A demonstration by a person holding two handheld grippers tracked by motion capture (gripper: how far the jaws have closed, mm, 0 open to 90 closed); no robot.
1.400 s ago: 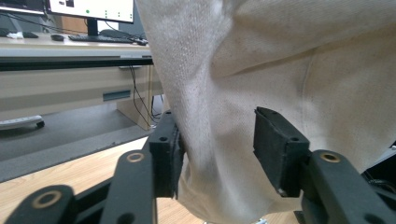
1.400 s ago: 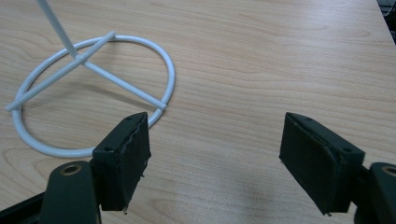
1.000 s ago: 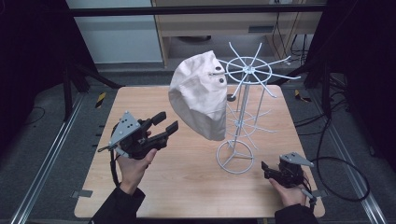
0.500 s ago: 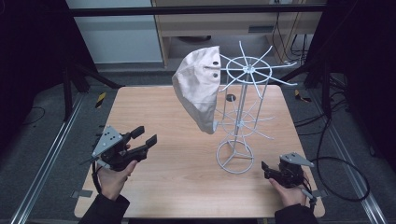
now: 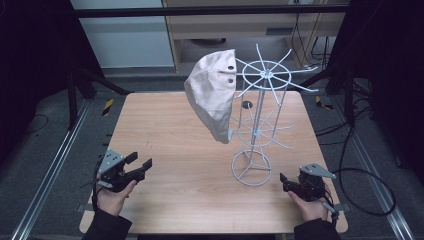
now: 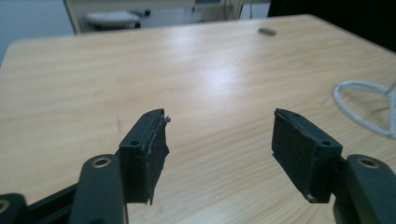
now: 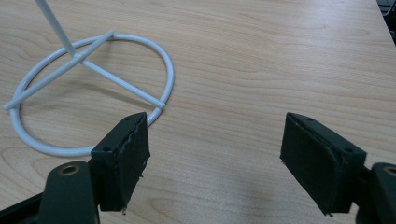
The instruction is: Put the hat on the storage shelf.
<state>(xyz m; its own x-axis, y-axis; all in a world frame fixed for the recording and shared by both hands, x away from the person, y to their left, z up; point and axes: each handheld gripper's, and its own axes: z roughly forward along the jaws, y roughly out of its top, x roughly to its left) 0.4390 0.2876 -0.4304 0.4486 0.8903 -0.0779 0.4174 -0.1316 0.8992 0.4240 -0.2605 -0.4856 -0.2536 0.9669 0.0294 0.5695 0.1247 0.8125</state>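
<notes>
Wooden table is standing in a dim room, with dark floor around it, cables lying to the right of it and a pale cabinet behind it. On the table a white wire rack is standing upright, its ring base resting on the boards. A beige cap is hanging on the rack's left side, off its upper spokes, clear of the tabletop.

Left gripper is sitting well to the left of the rack, near the table's front edge; its jaws have just been opening and are standing wide with nothing between them. Right gripper is lying just right of the rack's base, jaws wide and empty.

The left gripper view is showing bare boards and an edge of the rack's base ring at far right. The right gripper view is showing that ring close up, just beyond the left-hand jaw. The high view is showing the cap.
</notes>
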